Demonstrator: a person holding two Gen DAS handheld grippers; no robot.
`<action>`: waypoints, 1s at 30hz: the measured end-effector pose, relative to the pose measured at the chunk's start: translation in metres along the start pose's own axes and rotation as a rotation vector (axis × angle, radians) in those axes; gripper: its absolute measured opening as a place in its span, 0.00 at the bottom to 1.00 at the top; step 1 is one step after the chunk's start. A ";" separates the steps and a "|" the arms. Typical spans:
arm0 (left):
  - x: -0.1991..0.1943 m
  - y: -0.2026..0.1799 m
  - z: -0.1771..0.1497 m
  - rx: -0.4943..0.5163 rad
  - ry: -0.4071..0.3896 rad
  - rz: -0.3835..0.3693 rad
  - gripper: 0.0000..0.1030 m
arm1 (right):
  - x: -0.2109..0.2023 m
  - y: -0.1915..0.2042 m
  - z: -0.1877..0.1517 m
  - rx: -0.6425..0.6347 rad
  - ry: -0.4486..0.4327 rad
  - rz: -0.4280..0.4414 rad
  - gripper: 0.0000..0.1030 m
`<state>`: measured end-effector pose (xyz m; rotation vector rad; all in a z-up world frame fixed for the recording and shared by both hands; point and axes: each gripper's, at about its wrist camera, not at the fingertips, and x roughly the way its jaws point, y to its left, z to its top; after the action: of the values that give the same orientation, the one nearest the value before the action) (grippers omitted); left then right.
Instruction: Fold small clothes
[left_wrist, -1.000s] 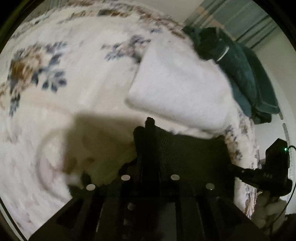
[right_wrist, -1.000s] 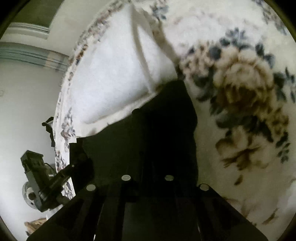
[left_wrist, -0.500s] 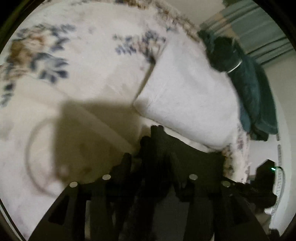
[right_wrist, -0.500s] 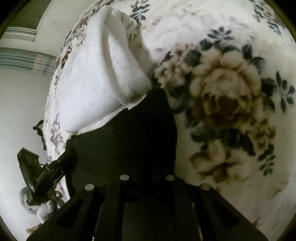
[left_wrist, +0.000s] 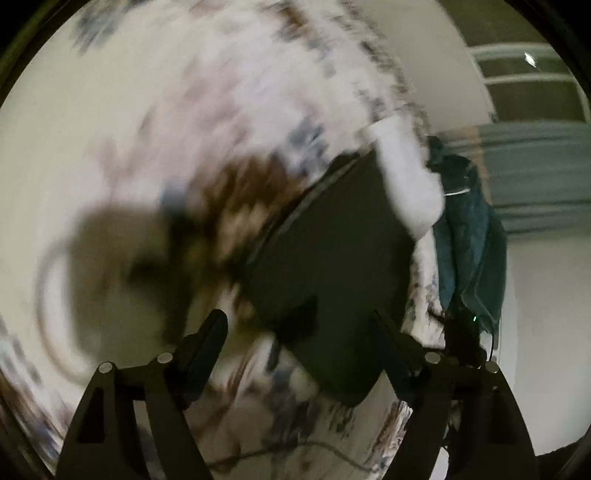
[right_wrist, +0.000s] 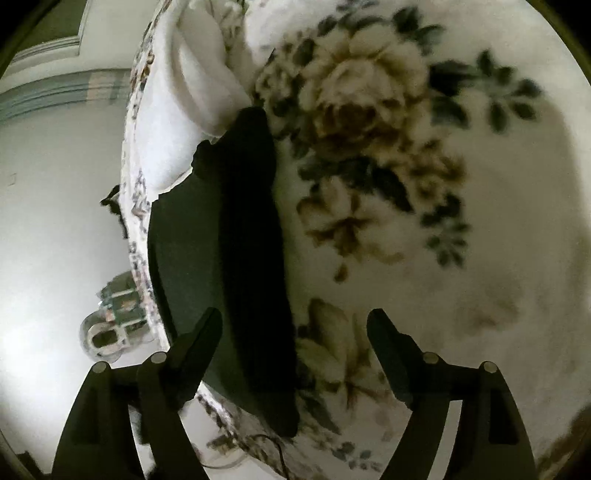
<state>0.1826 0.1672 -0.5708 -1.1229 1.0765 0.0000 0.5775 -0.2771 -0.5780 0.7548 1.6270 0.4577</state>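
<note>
- Our left tool (left_wrist: 295, 328) has its two fingers spread wide with nothing between them, just hanging over the bed.
- Our right tool (right_wrist: 295, 325) looks the same: fingers wide apart, empty, above the flowered blanket (right_wrist: 461, 258).
- The dark garment (left_wrist: 332, 266) lies flat on the blanket, folded into a blocky shape. In the left view it sits just ahead of the fingers, a bit right of centre.
- In the right view the same dark garment (right_wrist: 229, 258) runs as a long strip from near the left finger up toward the far side, close along the left edge of the bed, with one thicker fold on its right half.
- At its far end the dark piece touches a folded white towel (right_wrist: 184, 92), which sits at the far left of the bed in the right view. In the left view the white towel (left_wrist: 410, 173) peeks out past the far right corner of the dark piece.
- Beyond the towel there's a teal cloth (left_wrist: 469, 240) draped over the right edge of the bed in the left view.
- The blanket has big brown and blue roses (right_wrist: 362, 99); the left view is pretty smeared, so we can't make out much of the pattern there.
- A thin cable (right_wrist: 266, 450) shows at the near edge of the bed in the right view.
</note>
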 end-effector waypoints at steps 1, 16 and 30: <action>0.004 0.004 -0.006 -0.031 -0.001 -0.027 0.75 | 0.006 0.000 0.007 -0.007 0.004 0.021 0.81; 0.097 -0.029 0.001 -0.097 -0.174 -0.088 0.76 | 0.103 0.046 0.096 -0.133 0.092 0.194 0.85; 0.032 -0.085 0.075 0.178 -0.030 -0.059 0.19 | 0.049 0.029 -0.049 0.062 -0.137 0.206 0.17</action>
<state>0.2934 0.1645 -0.5301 -0.9901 0.9963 -0.1231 0.5327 -0.2163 -0.5840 0.9847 1.4473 0.4923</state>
